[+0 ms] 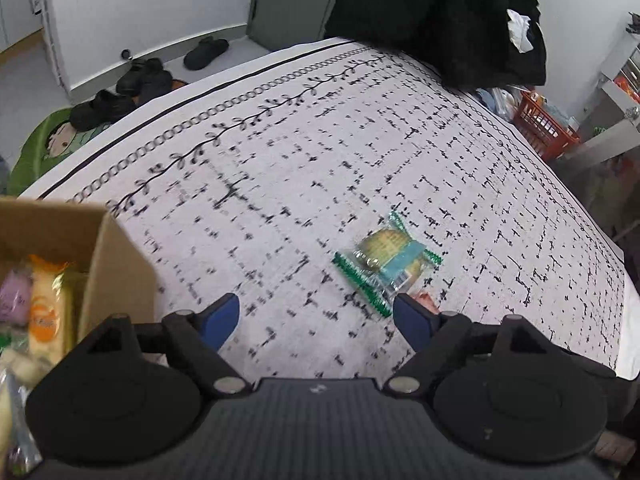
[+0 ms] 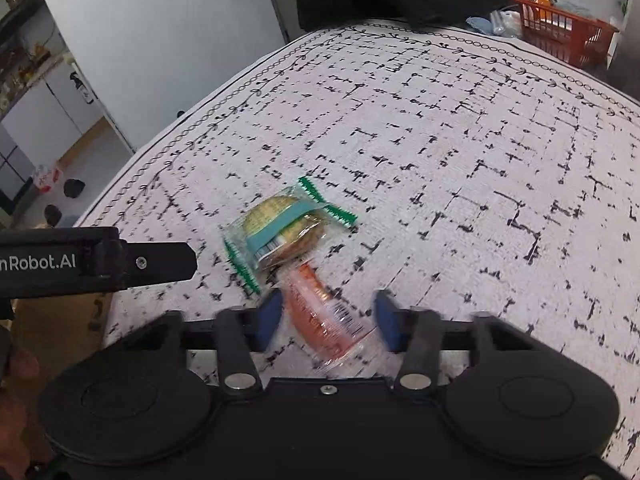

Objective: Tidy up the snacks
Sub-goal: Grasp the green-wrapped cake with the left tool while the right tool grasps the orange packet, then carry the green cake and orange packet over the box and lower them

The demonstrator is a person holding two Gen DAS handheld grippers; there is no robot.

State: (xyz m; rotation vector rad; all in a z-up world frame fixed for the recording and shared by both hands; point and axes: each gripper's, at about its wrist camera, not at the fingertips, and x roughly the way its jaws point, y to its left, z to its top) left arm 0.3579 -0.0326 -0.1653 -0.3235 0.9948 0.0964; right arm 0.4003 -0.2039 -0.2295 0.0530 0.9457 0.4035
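the orange snack packet (image 2: 326, 320) lies flat on the patterned desk (image 2: 460, 152), right between the spread fingers of the right gripper (image 2: 326, 316), whose jaws stand wide open and hold nothing; the frame is blurred, so whether the fingertips touch the cloth cannot be told. the packet's long axis runs diagonally, from up-left by the left fingertip down-right toward the gripper body, so the jaws would close across it at a slant rather than square on. just beyond it, touching or nearly so, sits the green-edged biscuit packet (image 2: 286, 230), its long axis also diagonal. the left gripper (image 1: 316, 316) is likewise wide open and empty, with the biscuit packet ahead and a bit right of it, while the cardboard box (image 1: 116, 264) of sorted snacks sits at its left. the right hand is clearly nearer the orange one
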